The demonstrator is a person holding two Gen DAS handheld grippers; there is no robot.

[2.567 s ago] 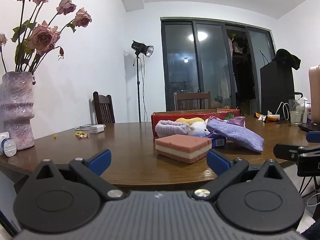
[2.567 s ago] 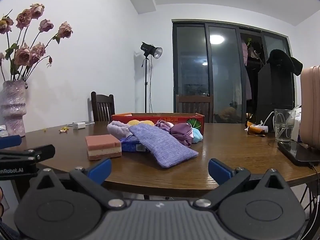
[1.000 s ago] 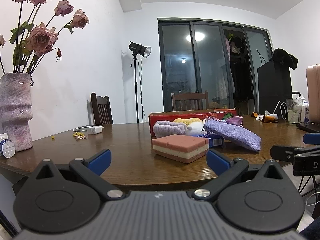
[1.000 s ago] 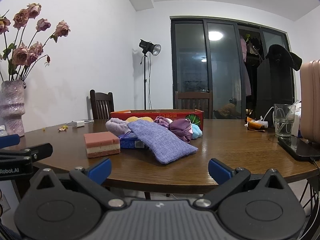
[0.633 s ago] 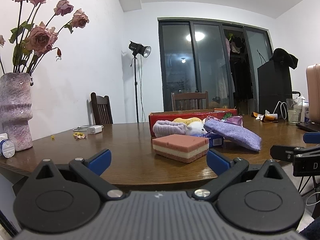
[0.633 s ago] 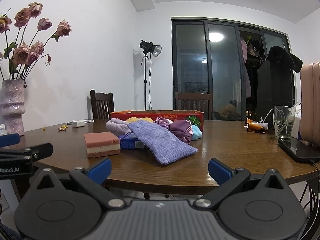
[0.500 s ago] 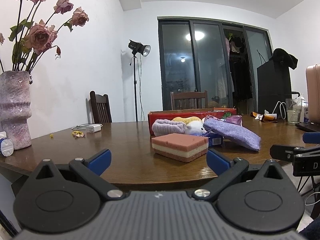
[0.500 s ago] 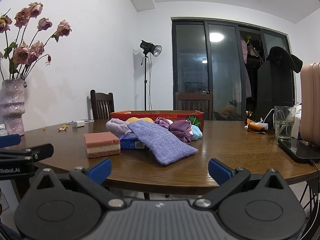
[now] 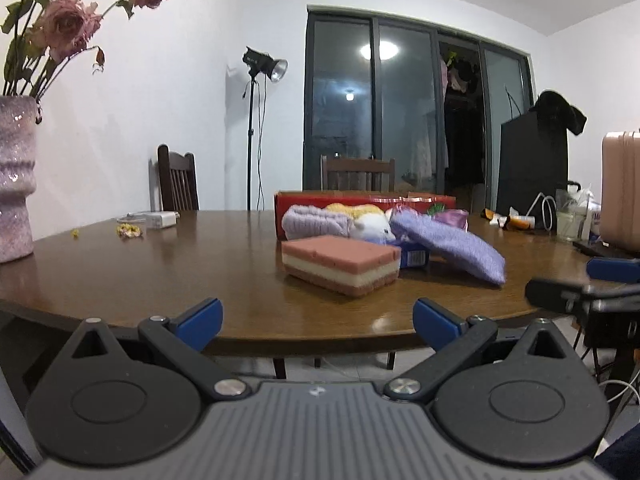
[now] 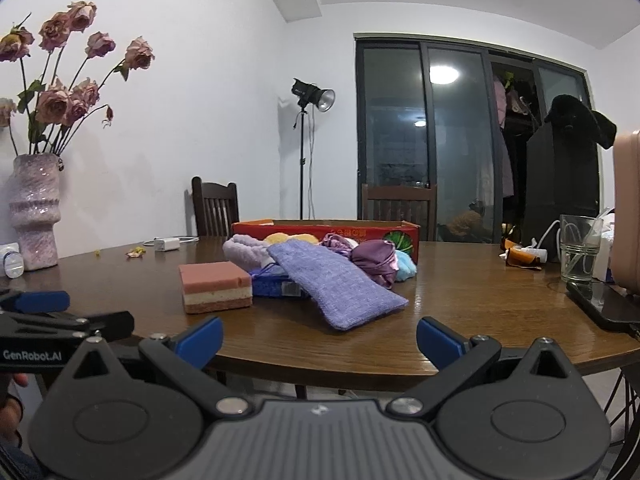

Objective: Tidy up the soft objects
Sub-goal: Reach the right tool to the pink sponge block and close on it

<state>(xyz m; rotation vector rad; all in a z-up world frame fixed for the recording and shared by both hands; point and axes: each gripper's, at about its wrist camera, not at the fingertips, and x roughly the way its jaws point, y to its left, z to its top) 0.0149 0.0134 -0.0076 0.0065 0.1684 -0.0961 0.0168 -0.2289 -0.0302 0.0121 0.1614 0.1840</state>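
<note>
Left gripper [image 9: 316,322]: hanging off the table edge, jaws spread, gripping nothing. Layered sponge block [image 9: 341,264]: lying nearest, likely light and springy; side faces suiting a pinch. Purple woven pouch [image 10: 334,282]: draping over a blue packet [image 10: 272,286] before the red box [image 10: 324,230], probably limp; pinching an edge advisable. Right gripper [image 10: 318,340]: likewise splayed, empty.

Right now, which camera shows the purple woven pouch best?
The right wrist view: the purple woven pouch lies nearly full-length facing it. The left wrist view shows the pouch foreshortened, further right behind the sponge.
</note>
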